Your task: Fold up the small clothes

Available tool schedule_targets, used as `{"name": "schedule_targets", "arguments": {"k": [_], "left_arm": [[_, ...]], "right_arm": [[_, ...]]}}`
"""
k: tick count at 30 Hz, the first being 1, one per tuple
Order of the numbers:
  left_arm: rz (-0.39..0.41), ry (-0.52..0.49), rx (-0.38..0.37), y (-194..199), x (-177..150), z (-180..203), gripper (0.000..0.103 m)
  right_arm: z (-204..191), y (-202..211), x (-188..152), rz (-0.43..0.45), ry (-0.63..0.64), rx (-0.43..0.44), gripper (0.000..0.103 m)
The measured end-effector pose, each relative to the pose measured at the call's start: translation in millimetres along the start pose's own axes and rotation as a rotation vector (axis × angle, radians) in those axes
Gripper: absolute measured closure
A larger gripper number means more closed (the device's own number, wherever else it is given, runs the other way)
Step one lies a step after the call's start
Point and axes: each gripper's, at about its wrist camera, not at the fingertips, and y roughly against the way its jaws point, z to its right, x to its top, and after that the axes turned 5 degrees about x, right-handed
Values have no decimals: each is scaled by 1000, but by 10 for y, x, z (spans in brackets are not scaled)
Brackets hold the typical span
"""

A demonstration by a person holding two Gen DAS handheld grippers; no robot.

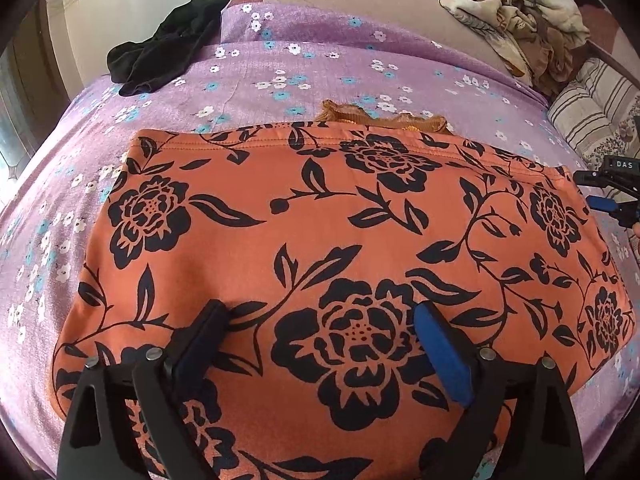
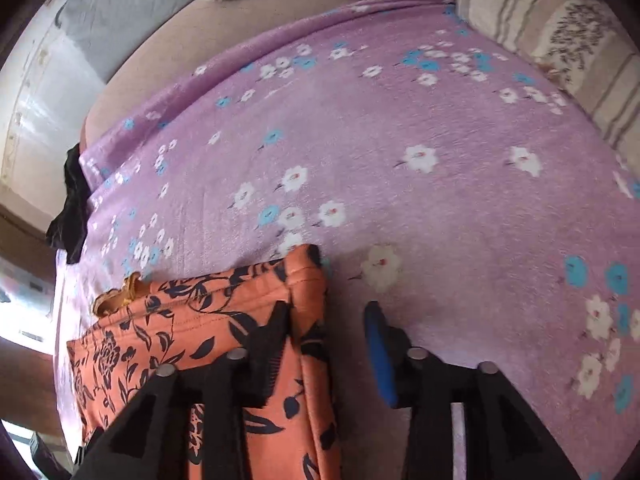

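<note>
An orange garment with a black floral print (image 1: 340, 240) lies spread flat on a purple bedsheet dotted with white and blue flowers (image 1: 280, 64), filling most of the left wrist view. A strip of golden-orange lace trim (image 1: 380, 118) shows just beyond its far hem.

The left gripper (image 1: 320, 320) sits over the near part of the garment, its two fingers spread wide with nothing between them but the flat cloth – the left finger dark, the right one carrying a blue pad (image 1: 444, 356). Both tips are at the fabric; whether they press into it cannot be told.

The right gripper (image 2: 328, 320) is at the garment's right edge (image 2: 308, 320). Its jaws are also spread: the dark finger lies over the orange cloth, the blue-padded finger (image 2: 380, 352) over the bare sheet just beside the edge, so the edge runs between them – not pinched. In the left wrist view this gripper (image 1: 612, 196) peeks in at the right, and the white letters "DAS" can be read on its black body; the rest of the label is cut off.

A crumpled black garment (image 1: 168, 48) lies well apart at the far left of the bed, a heap of beige floral cloth (image 1: 516, 16) at the far right, and a striped pillow (image 1: 592, 120) beside the sheet
</note>
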Motion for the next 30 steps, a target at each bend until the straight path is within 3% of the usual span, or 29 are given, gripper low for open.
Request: {"name": "schedule_targets", "arguments": {"k": [4,8,9,11,12,13,15,17,21,23,27,30], "left_arm": [[21,79,-56,251,-28,-240,9],[72,176,-5,546,-234,-732,9],[33,208,48,517,-318,-898,9],[-124,312,105,356,-577,-1283,13],[-136,377,53,349,-719,-1453,15],[-98,366,33,442,-776,-1492,18],[-127,300,87,566,-789,-1406,19],[-115,315,35,669,-757,-1387,20],[12,296,13,881,-384,-1358,20],[57,260,46,839,-54,-1329,20],[10,225,140,196,730,-1446,20],[-69,204,237,-334,1054,-1562,21]], "right_arm": [[-242,508,-294,98,48,80,45],[-562,796,-832,70,124,226,36],[-609,806,-960,50,141,252,35],[-654,726,-1188,5,155,262,35],[-629,664,-1276,-11,146,251,35],[-586,575,-1353,-38,132,239,35],[-460,420,-1471,-86,80,230,35],[-407,399,-1508,-62,70,253,35],[-387,402,-1518,-55,61,255,35],[-379,406,-1524,-52,58,261,34],[-388,418,-1541,-44,63,262,32],[-396,419,-1547,-41,58,265,30]]}}
